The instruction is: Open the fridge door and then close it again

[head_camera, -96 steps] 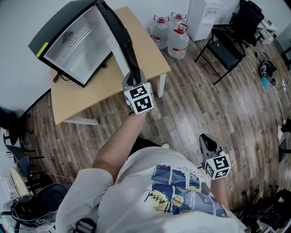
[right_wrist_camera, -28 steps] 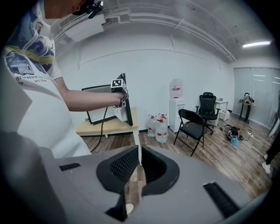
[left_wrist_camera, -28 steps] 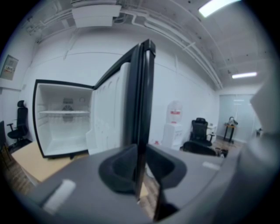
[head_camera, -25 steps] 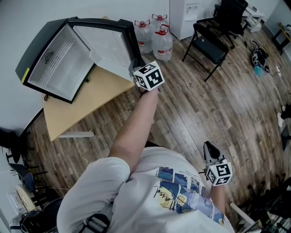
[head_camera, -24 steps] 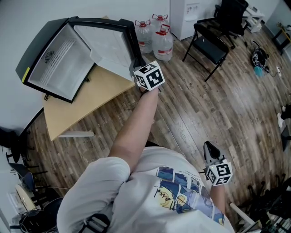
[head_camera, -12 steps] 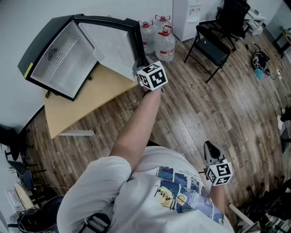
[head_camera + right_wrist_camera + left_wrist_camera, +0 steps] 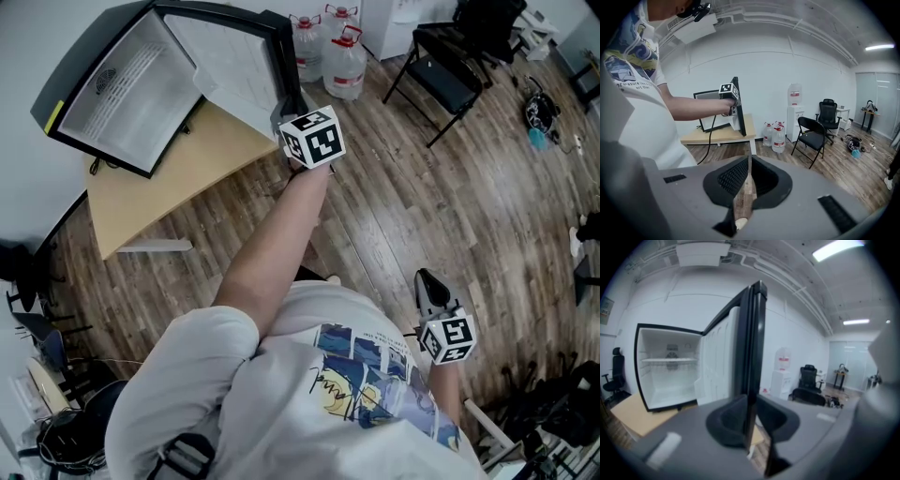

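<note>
Fridge (image 7: 112,89) sits at the table's (image 7: 169,202) back edge, door (image 7: 239,66) swung wide open. Left gripper (image 7: 750,420) is clamped on the door's free edge. Right gripper (image 7: 746,185) has jaws together, empty, low by the person's side. Risks: the thin edge likely slips from the jaws mid-swing, or a hard push slams the door or shoves the fridge along the table.

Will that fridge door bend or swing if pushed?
Probably swings, not bends: the fridge door looks thick and rigid where the left gripper clamps it. The fridge looks empty, so a hard shove might slide it on the table.
</note>
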`<state>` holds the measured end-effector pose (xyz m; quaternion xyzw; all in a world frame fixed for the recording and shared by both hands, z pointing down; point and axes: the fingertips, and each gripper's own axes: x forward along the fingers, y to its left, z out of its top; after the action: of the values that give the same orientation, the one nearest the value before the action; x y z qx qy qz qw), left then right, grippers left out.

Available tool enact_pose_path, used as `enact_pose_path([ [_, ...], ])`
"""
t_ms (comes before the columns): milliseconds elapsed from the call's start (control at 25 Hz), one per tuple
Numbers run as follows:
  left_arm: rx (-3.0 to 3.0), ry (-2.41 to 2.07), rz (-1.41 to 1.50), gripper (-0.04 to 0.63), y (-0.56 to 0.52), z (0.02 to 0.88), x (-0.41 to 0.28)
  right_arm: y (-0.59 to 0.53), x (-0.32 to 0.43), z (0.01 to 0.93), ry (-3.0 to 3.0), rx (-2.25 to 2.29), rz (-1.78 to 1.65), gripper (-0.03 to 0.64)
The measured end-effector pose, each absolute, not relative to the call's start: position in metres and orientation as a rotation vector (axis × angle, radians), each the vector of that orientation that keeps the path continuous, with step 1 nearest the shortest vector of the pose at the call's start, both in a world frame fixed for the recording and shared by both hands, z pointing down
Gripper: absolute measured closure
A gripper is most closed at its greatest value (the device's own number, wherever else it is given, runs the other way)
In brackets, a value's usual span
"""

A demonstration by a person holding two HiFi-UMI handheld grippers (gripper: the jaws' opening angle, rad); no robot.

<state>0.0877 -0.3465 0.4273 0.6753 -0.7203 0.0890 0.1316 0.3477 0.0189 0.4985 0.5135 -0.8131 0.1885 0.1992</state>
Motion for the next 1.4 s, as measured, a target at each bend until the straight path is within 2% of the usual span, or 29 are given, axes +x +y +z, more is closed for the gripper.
enact_pose_path([
  [840, 2.003, -1.994, 0.213, 0.523, -0.279, 0.424, 0.031, 0.003, 0.297, 0.502, -2.361, 1.191, 0.498, 0.589],
  [1400, 1.956, -2.061, 0.226, 0.524, -0.235, 0.425, -0.046, -0.014, 0.245, 0.498, -2.417, 0.976, 0.439, 0.589],
])
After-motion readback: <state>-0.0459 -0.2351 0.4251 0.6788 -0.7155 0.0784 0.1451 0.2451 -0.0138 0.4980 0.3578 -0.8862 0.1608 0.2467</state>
